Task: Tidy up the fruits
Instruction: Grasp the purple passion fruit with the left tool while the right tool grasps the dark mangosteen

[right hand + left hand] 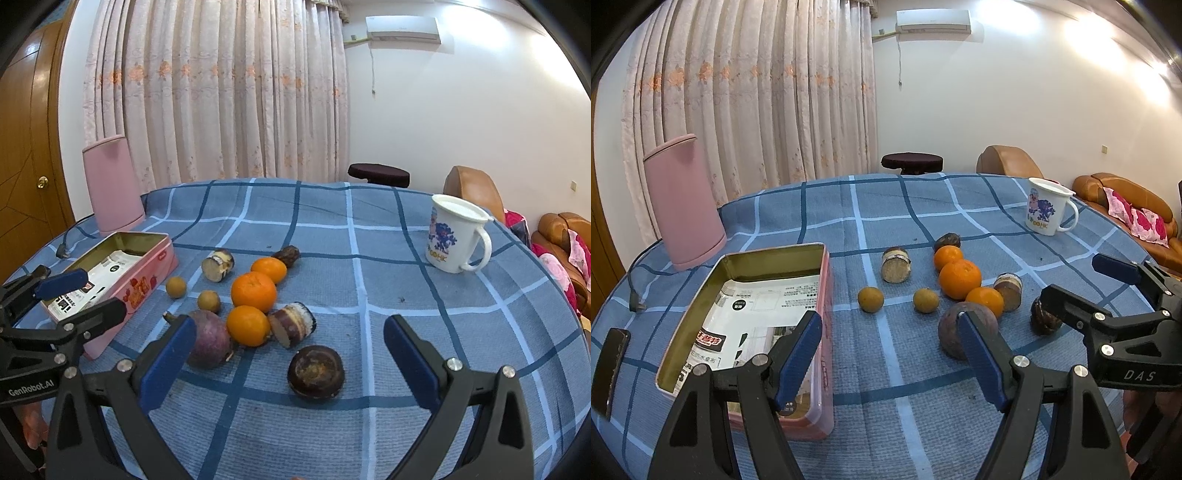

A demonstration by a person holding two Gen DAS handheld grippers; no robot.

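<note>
The left tool [890, 354] is spread wide above the counter [886, 206], holding nothing, its tips between the pink tin [827, 332] and a purple fruit [949, 332]. The right tool [290, 360] gapes too (also unloaded), a dark round fruit [316, 371] between its fingers. Three oranges [254, 291] cluster beyond.

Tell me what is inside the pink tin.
The tin holds only printed paper on its bottom; no fruit is in it. The left tongs cover its near end, so that part cannot be seen.
</note>
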